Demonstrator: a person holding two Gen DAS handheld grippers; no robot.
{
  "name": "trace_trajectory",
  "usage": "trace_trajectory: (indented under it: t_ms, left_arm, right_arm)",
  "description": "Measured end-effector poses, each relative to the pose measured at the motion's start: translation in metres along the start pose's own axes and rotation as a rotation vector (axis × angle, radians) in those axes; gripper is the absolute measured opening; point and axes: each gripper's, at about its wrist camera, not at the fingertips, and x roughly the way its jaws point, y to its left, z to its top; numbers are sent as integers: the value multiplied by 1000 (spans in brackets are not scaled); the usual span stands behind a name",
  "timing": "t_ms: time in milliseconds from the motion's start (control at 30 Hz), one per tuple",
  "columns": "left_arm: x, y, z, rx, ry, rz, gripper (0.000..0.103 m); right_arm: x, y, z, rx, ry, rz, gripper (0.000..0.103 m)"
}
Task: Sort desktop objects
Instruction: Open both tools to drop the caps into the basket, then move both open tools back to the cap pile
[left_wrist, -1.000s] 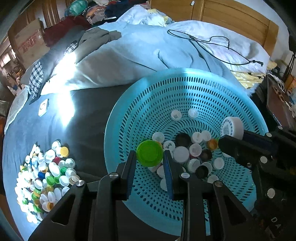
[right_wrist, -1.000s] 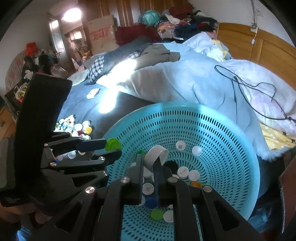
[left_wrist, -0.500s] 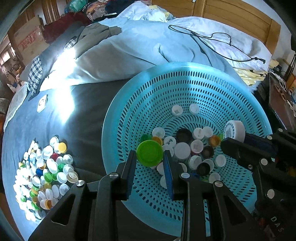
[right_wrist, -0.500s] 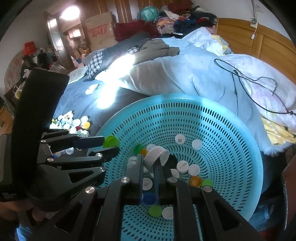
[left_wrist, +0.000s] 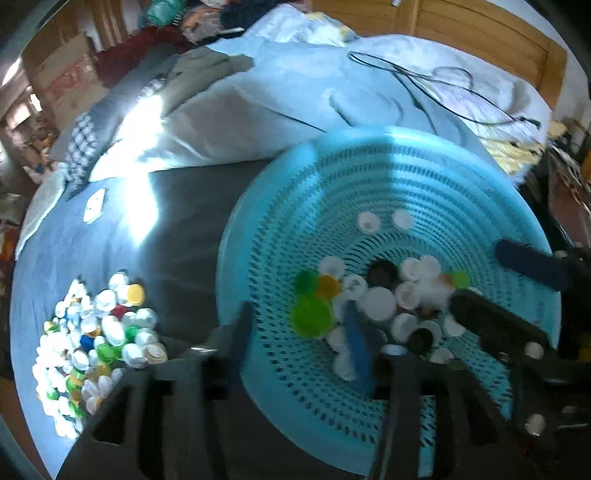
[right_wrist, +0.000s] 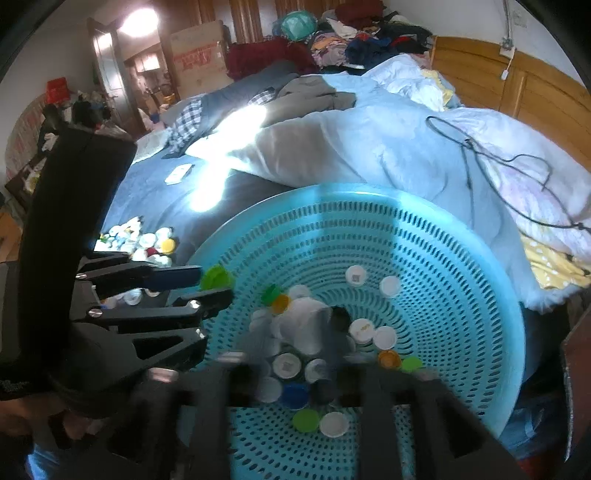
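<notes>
A teal perforated basket (left_wrist: 388, 158) (right_wrist: 461, 258) holds several bottle caps. My left gripper (left_wrist: 299, 328) has opened over it, and the big green cap (left_wrist: 310, 317) sits loose between its blurred fingers; from the right wrist view the same cap (right_wrist: 216, 277) is at the left gripper's tips (right_wrist: 214, 284). My right gripper (right_wrist: 291, 343) has opened too, with the white cap (right_wrist: 306, 325) blurred between its fingers. The right gripper also shows in the left wrist view (left_wrist: 491, 280), spread open.
A pile of mixed caps (left_wrist: 96, 339) (right_wrist: 144, 240) lies on the dark sheet left of the basket. A rumpled blue-grey duvet (left_wrist: 280, 99) and a black cable (left_wrist: 443, 88) lie behind. A wooden headboard (right_wrist: 517, 92) stands at the back right.
Both grippers have opened over the basket. The green cap and the white cap are no longer pinched. The frames now are motion-blurred.
</notes>
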Motion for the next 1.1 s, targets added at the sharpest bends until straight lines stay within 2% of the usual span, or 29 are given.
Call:
trace_trajectory:
  t_ms: [33,67,167,267,367,500,600,700,767,933,1100]
  left_arm:
    - [-2,3,-1,-8,-8,0,57]
    - [-3,6,-1,-11,-10,1,57]
    - [-8,18,-4,-31,-30,4,57]
    - [-21,43,-15,-89,-89,14,57]
    - [-43,92,-43,-199,-202,49,57]
    - [-60,188,-108,-414,-287,184,57]
    - [-61,263,-167,-570,-278,312,57]
    - [-54,316,-216,-670,-232,371,57]
    - [-51,338,-243,-699,-224,387,57]
    - [-33,351,-271,-696,-211,350,57]
    - [-19,362,-283,-755,-202,349,57]
  right_arm:
    - [-2,-2,1,4,-7,-3,62]
    - [-3,-3,2,8,-12,-4,65]
    - [-8,-1,4,8,-32,-11,65]
    - [-11,5,6,-1,-51,3,66]
    - [-10,11,6,-9,-58,27,68]
    - [1,28,0,-36,-29,60,68]
    - [13,46,-5,-60,-5,93,68]
    - [25,70,-8,-101,19,119,68]
    - [30,84,-11,-125,30,134,68]
    - [45,125,-17,-206,63,159,68]
    - [57,150,-21,-250,94,165,68]
